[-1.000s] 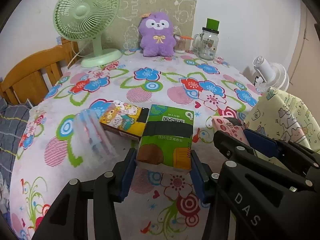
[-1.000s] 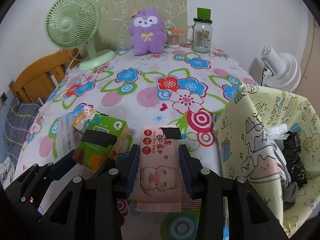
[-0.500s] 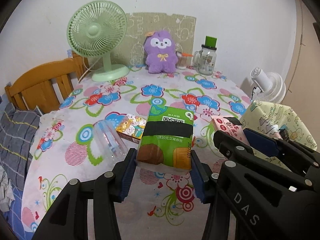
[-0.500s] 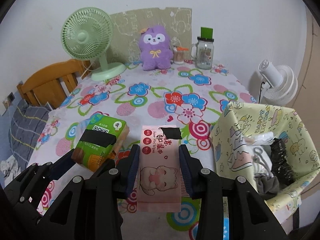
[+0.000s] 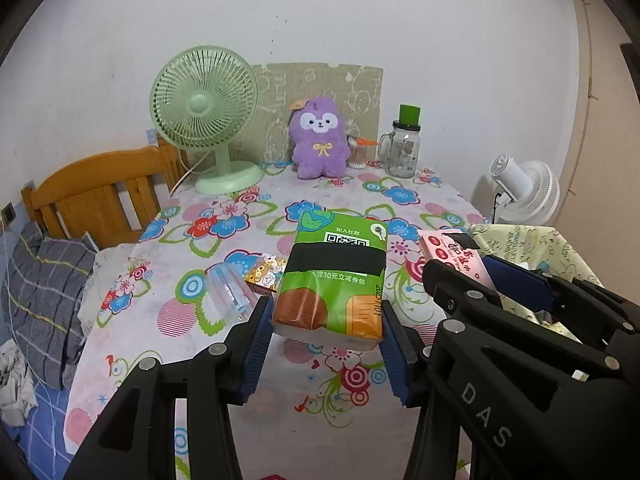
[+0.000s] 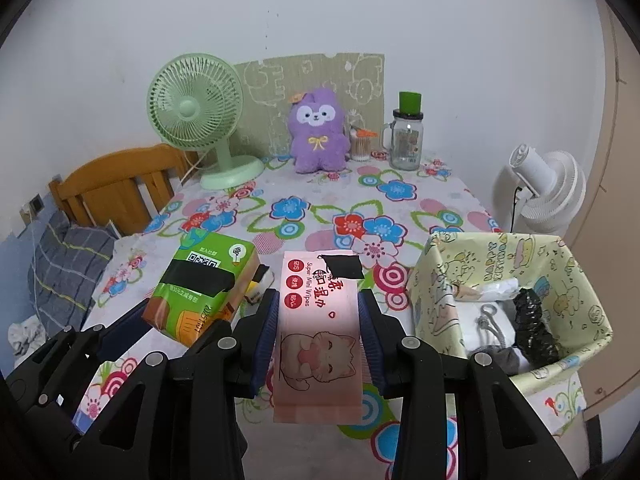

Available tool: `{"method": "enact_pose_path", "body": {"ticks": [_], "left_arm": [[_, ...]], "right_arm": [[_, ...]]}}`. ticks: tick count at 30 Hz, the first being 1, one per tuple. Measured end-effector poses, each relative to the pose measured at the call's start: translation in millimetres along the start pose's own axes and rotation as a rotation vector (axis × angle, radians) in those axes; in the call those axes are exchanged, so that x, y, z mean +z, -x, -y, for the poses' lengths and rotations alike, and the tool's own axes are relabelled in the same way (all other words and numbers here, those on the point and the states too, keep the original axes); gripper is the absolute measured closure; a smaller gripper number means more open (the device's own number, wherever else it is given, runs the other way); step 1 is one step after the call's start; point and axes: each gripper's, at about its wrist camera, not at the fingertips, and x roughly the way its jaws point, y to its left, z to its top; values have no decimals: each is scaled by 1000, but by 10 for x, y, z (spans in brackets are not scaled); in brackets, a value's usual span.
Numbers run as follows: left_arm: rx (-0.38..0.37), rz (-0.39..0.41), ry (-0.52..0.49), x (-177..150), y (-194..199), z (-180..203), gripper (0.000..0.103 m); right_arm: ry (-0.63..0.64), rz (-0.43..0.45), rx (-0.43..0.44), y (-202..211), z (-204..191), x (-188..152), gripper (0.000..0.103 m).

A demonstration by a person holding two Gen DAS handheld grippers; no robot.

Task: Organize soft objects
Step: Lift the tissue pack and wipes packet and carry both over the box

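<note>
My left gripper [image 5: 325, 322] is shut on a green tissue pack [image 5: 335, 280] and holds it high above the flowered table [image 5: 224, 220]. The pack also shows in the right wrist view [image 6: 202, 286]. My right gripper [image 6: 318, 320] is shut on a pink wet-wipes pack [image 6: 318, 328], also held above the table; it shows in the left wrist view [image 5: 454, 254]. A yellow patterned fabric bin [image 6: 576, 276] stands at the table's right edge, holding several soft items. A purple plush toy [image 6: 317, 130] sits at the back.
A yellow cartoon pack [image 5: 264, 278] and a clear plastic pack [image 5: 228, 292] lie on the table below the left gripper. A green fan [image 5: 206, 114], a glass jar [image 5: 404, 146] and a cotton-swab cup [image 5: 358, 152] stand at the back. A white fan [image 6: 548, 188] is right, a wooden chair [image 6: 116, 188] left.
Both grippers have risen and pulled back from the table with their packs still held. More of the table, the bin's inside and the floor on the left have come into view.
</note>
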Motion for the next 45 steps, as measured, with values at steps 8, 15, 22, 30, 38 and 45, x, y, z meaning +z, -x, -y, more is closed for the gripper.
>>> {"method": "enact_pose_path", "body": {"ticks": [8, 15, 22, 30, 38, 45], "left_arm": [[-17, 25, -21, 20, 194, 130, 51], [-31, 43, -42, 43, 302, 287, 51], [-51, 56, -65, 81, 337, 471, 51], [-80, 54, -86, 102, 280, 670, 51], [-99, 46, -107, 137, 165, 880, 51], [-121, 38, -123, 178, 66, 1093, 51]], "right_arm": [[-8, 32, -2, 221, 90, -1, 61], [-21, 52, -8, 358, 215, 16, 60], [-38, 69, -27, 450, 393, 24, 60], [-53, 70, -52, 451, 625, 34, 60], [-71, 65, -71, 386, 849, 30, 61], [-83, 62, -95, 326, 1074, 56, 61]]}}
